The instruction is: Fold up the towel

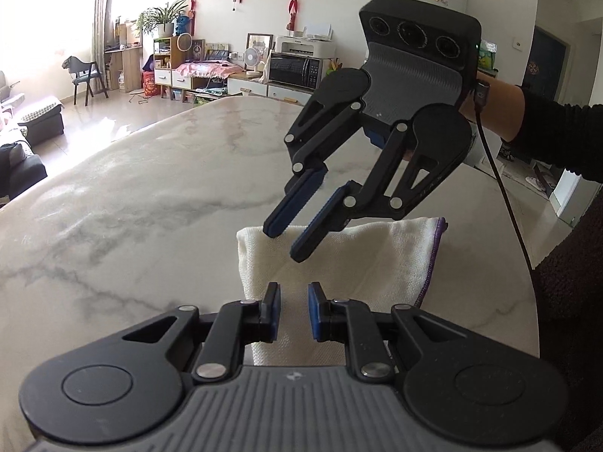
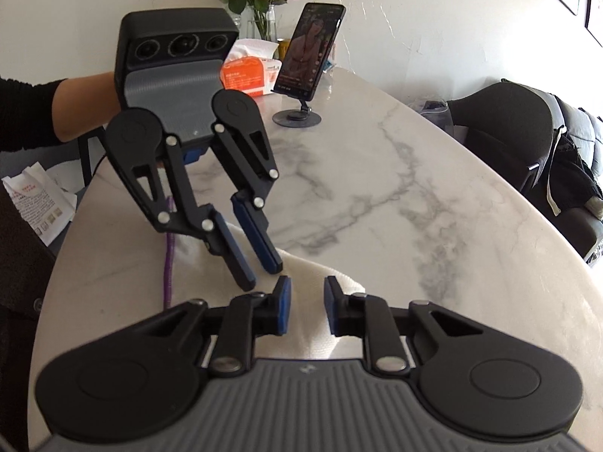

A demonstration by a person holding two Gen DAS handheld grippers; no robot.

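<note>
White woven cloth with a purple stitched hem forms the towel [image 1: 339, 263], which lies folded on the marble table [image 1: 132, 196] near its edge. Your left gripper [image 1: 294, 312] hovers over the towel's near end, jaws apart and holding nothing. Your right gripper [image 1: 288, 241] hangs above the folded left corner, its blue-padded fingers [image 1: 286, 209] spread and empty. From the right wrist view, a phone [image 2: 309, 49] on a stand shows a video, and an orange tissue pack [image 2: 248, 71] carries print too small to read.
</note>
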